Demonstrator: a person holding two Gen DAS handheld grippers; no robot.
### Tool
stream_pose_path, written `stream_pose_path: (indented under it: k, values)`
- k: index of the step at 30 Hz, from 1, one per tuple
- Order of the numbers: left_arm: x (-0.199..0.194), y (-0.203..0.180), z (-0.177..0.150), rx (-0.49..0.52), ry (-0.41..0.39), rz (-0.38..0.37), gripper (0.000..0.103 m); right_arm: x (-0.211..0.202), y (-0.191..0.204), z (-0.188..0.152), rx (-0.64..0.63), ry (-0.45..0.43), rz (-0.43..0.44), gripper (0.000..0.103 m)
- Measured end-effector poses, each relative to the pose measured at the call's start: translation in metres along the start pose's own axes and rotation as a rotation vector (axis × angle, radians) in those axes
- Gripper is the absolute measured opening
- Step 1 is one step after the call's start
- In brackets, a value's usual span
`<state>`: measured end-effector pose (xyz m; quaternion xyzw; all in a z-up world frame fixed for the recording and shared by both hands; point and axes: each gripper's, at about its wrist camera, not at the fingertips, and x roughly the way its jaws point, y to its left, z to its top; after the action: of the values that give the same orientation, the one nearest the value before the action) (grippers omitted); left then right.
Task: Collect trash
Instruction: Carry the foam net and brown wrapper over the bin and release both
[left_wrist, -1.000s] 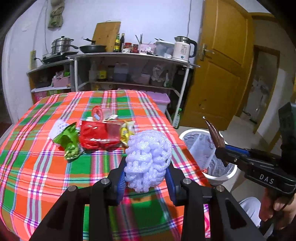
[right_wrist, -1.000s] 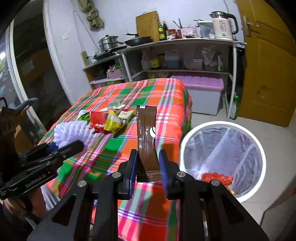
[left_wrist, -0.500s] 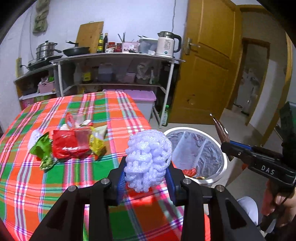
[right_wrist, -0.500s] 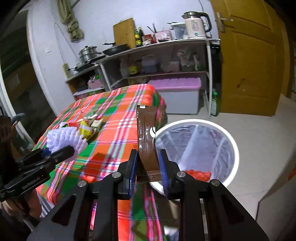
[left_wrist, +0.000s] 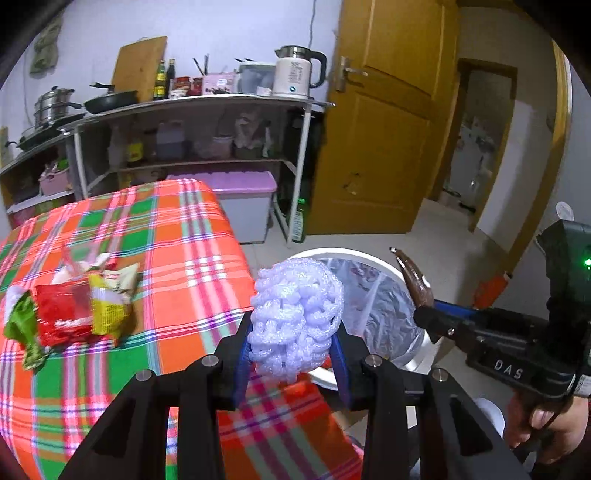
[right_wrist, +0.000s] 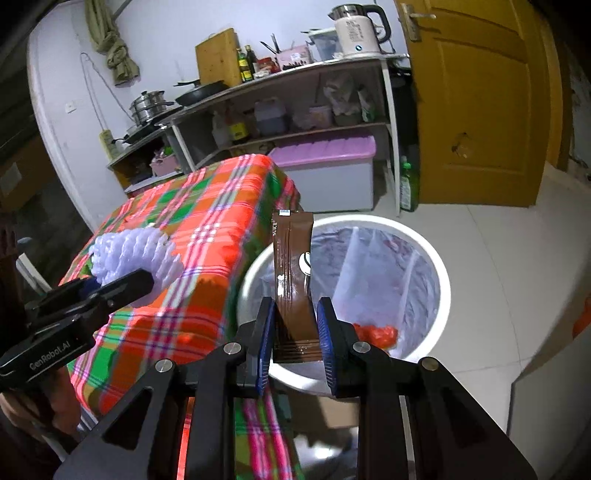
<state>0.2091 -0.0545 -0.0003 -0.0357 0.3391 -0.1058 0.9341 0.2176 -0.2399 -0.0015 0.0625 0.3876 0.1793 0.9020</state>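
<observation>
Small kitchen, pale walls, tiled floor. A bench (left_wrist: 177, 236) under an orange, green and pink checked cloth fills the left of both views. Landmark for all positions: the white bin (right_wrist: 436, 266), lined with a clear bag, standing on the floor against the bench's right-hand edge.

Far left of the bin, on the bench top, lies a loose heap of wrappers (left_wrist: 74, 306): green, red and yellow packets touching one another, somewhat blurred. Behind the bench, up and left of the bin, a metal shelf rack (left_wrist: 207, 107) carries pans, bottles and a white kettle (left_wrist: 295, 75). A lidded purple storage box (right_wrist: 325, 173) sits under the rack, directly behind the bin.

The left gripper (left_wrist: 291, 354) is clamped about half-wide on a white foam fruit net (left_wrist: 295, 317), both blue pads pressing its sides. The net is held in the air just left of the bin, above the bench's edge.

The right gripper (right_wrist: 295, 332) is closed narrowly on the lower end of a brown sachet (right_wrist: 293, 280). The sachet stands upright from the jaws, over the bin's near-left rim.

Inside the bin, low on the liner, rests red trash (right_wrist: 373, 334). Right of the bin, a yellow-brown wooden door (left_wrist: 388, 122) is shut.
</observation>
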Motion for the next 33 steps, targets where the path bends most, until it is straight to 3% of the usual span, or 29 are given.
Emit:
stream_pose_path:
  k: [14,19,25,33]
  values:
    - [0.065,-0.02,0.007,0.013,0.104,-0.062,0.042,0.031,-0.03,-0.004,0.031,0.07,-0.039,0.025]
    - [0.084,-0.02,0.007,0.004,0.144,-0.068,0.048,0.04,-0.037,-0.007,0.032,0.092,-0.049,0.04]
    - [0.089,-0.019,0.004,-0.013,0.16,-0.07,0.058,0.036,-0.042,-0.007,0.042,0.08,-0.051,0.04]
    - [0.072,-0.015,0.008,-0.039,0.12,-0.069,0.059,0.019,-0.035,-0.003,0.043,0.039,-0.05,0.04]
